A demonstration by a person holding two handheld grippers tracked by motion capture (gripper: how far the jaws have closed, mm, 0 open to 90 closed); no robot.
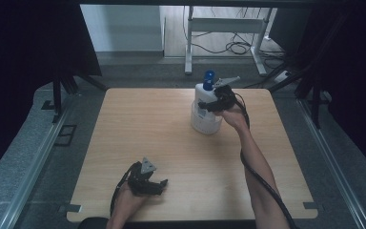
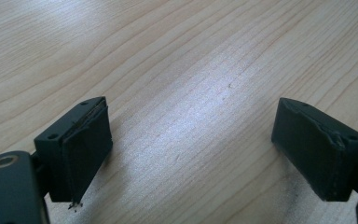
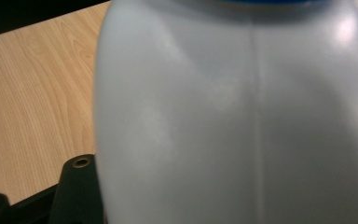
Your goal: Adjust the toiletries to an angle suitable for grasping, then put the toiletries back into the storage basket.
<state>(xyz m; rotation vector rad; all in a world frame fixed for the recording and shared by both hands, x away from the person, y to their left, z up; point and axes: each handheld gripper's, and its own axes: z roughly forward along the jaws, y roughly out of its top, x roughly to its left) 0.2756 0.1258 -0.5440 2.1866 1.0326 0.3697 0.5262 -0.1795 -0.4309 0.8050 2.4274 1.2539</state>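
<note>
Jaws of the right gripper [image 1: 213, 106] are clamped on the white bottle [image 1: 206, 114], which stands upright at upper centre-right of the high view, near the table's [image 1: 138, 119] far edge. A blue cap [image 1: 209, 76] tops it; label print is seen but cannot be read. Bare wood lies open on every side. At lower left, the left gripper [image 1: 161, 186] is held with jaws wide apart.

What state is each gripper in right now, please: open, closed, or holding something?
Left gripper: open, nothing between its fingers, low over the table.
Right gripper: against the white bottle, apparently gripping it; its closure cannot be told.
</note>
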